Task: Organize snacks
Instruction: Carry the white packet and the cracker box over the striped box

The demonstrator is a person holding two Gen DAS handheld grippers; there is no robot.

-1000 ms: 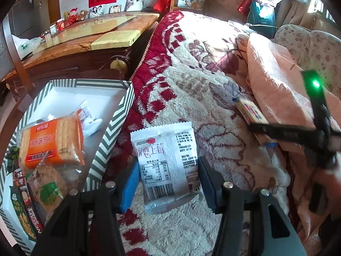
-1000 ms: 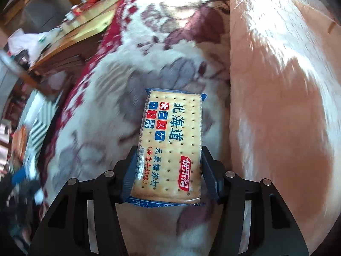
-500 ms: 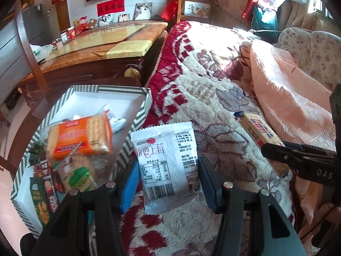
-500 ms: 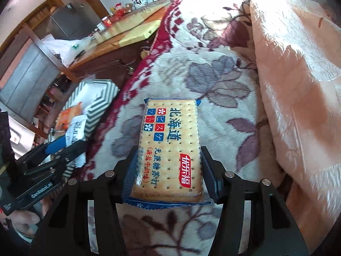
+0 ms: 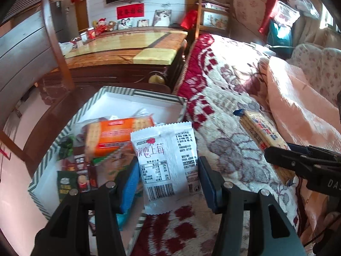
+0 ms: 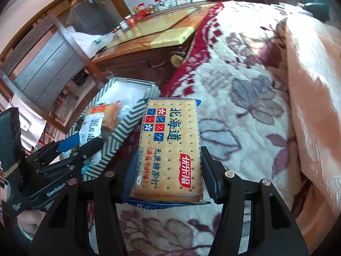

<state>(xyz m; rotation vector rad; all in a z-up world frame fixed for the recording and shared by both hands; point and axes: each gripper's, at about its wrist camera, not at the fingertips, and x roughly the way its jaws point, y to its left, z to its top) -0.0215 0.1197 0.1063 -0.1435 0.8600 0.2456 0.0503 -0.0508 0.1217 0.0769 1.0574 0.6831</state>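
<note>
My left gripper (image 5: 168,181) is shut on a white snack pouch (image 5: 166,162) and holds it over the near right edge of a striped box (image 5: 136,93). The box holds an orange cracker pack (image 5: 115,134) and several smaller packets. My right gripper (image 6: 168,170) is shut on a blue-edged cracker pack (image 6: 170,147) above the floral blanket, right of the box (image 6: 125,119). The left gripper (image 6: 70,149) with its pouch shows at the left of the right wrist view. The right gripper (image 5: 298,160) and its cracker pack (image 5: 262,136) show at the right of the left wrist view.
A floral red and white blanket (image 5: 223,106) covers the bed. A peach quilt (image 5: 298,111) lies at the right. A wooden table (image 5: 127,49) and a chair (image 5: 53,49) stand behind and left of the box.
Both grippers have lifted their packs off the blanket and moved left toward the box. The left pouch now overlaps the box's edge; the right cracker pack is nearer its corner.
</note>
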